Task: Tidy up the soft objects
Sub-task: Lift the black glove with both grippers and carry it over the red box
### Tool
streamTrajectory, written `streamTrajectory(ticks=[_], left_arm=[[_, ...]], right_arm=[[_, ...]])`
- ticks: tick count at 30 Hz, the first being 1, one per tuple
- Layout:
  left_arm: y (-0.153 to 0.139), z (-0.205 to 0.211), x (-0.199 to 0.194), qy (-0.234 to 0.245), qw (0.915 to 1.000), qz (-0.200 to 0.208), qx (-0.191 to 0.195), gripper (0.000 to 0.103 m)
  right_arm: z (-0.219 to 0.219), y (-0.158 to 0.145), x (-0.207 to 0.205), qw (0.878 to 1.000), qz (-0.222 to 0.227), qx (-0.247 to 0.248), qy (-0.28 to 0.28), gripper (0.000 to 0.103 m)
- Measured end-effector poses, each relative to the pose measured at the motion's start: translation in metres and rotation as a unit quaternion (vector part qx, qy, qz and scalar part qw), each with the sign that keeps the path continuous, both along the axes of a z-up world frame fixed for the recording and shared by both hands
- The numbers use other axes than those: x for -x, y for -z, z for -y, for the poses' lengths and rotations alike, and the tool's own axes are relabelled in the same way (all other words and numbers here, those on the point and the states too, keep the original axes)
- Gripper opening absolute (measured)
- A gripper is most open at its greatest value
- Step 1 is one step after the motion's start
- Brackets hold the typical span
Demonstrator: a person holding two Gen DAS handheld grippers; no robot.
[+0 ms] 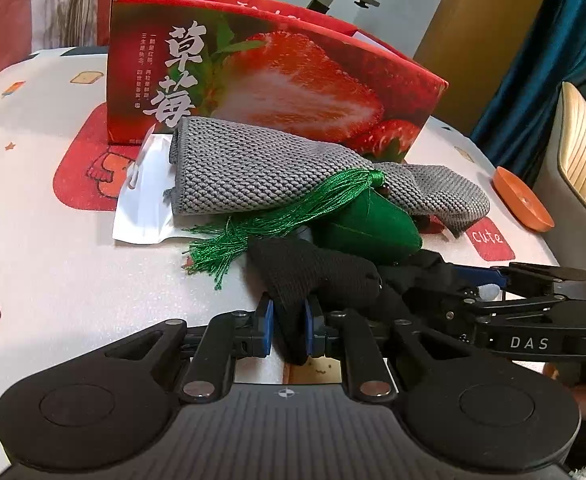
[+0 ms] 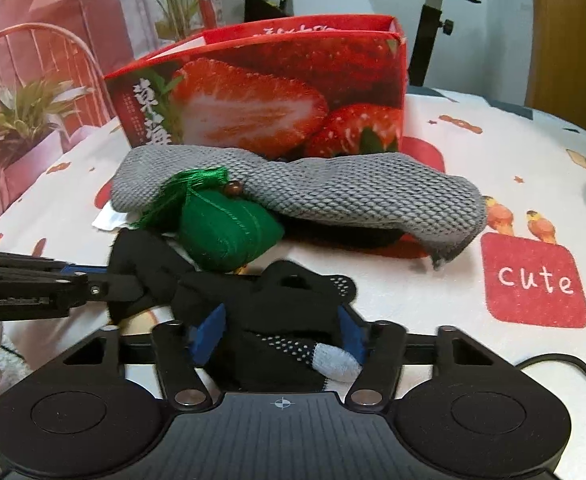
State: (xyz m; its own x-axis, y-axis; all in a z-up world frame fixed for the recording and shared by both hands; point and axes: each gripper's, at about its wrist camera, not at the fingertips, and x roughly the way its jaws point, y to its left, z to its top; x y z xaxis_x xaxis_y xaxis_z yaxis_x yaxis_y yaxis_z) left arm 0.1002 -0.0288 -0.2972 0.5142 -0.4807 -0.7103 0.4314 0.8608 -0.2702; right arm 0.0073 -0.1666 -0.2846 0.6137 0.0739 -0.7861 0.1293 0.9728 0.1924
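The left hand-held gripper [image 1: 289,322] is clamped on a fold of black knitted fabric, its blue pads pressed in on either side, so that end of the black glove [image 1: 313,276] is firmly held. The right hand-held gripper [image 2: 281,332] straddles the other end of the same glove [image 2: 289,344], the part with white grip dots and a pale grey fingertip; its jaws stand partly apart with the cloth bunched between them, and the blue pads seem to touch the fabric on both sides, so I read it as gripped (loosely, perhaps).

Just beyond the glove lies a green stuffed pouch [image 2: 229,228] with a green tassel [image 1: 253,224] and a small brown bead at its neck. It leans against, and partly under, a grey knitted cloth [image 1: 277,168] that sprawls across the tabletop [image 1: 65,256]. A white plastic packet [image 1: 145,200] pokes out from under the left end of the cloth as the left wrist view shows it. Behind them all stands a red strawberry box [image 1: 269,76], its top open. An orange dish [image 1: 521,200] sits near the tabletop's edge, well apart from the pile.

Nothing soft can be seen in the box (its inside is hidden from both cameras), and the cloth, pouch and glove all lie in a loose heap in front of it. The tidying looks barely started: the glove is in hand, probably to be straightened or folded, and the others wait.
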Motion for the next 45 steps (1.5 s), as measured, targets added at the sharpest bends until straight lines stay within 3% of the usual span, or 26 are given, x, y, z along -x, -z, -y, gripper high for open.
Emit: streamTrajectory(ticks=[2, 5, 11, 16, 25, 31, 38, 41, 45], left_arm=[[-0.002, 0.002, -0.001, 0.002, 1.0, 0.0, -0.009, 0.016], [-0.004, 0.006, 0.001, 0.008, 0.9998, -0.002, -0.02, 0.015], [-0.024, 0.003, 0.011, 0.018, 0.9997, 0.016, -0.009, 0.015], [-0.055, 0.002, 0.021, 0.035, 0.9971, 0.068, -0.003, 0.015], [-0.107, -0.002, 0.017, 0.031, 0.9912, 0.12, 0.047, 0.015], [-0.141, 0.001, 0.003, 0.031, 0.984, 0.163, 0.064, 0.015], [-0.155, 0.011, -0.041, 0.032, 0.9782, 0.192, 0.071, 0.015], [-0.156, 0.012, -0.067, 0.024, 0.9799, 0.189, 0.058, 0.015], [-0.152, 0.005, -0.109, 0.006, 0.9859, 0.155, 0.062, 0.015]], right_arm=[[-0.003, -0.002, 0.0, 1.0, -0.003, -0.01, -0.01, 0.033], [-0.007, -0.006, 0.003, 1.0, -0.001, -0.004, -0.017, 0.021], [-0.003, -0.03, 0.012, 0.999, 0.031, -0.01, -0.012, 0.019], [0.004, -0.055, 0.015, 0.997, 0.071, -0.011, -0.003, 0.018], [0.012, -0.111, -0.003, 0.989, 0.145, 0.004, -0.01, 0.018], [0.021, -0.14, -0.041, 0.984, 0.173, 0.031, -0.024, 0.018], [0.03, -0.146, -0.111, 0.981, 0.18, 0.065, -0.044, 0.018], [0.03, -0.142, -0.143, 0.981, 0.171, 0.075, -0.057, 0.018], [0.03, -0.134, -0.183, 0.982, 0.154, 0.077, -0.073, 0.018]])
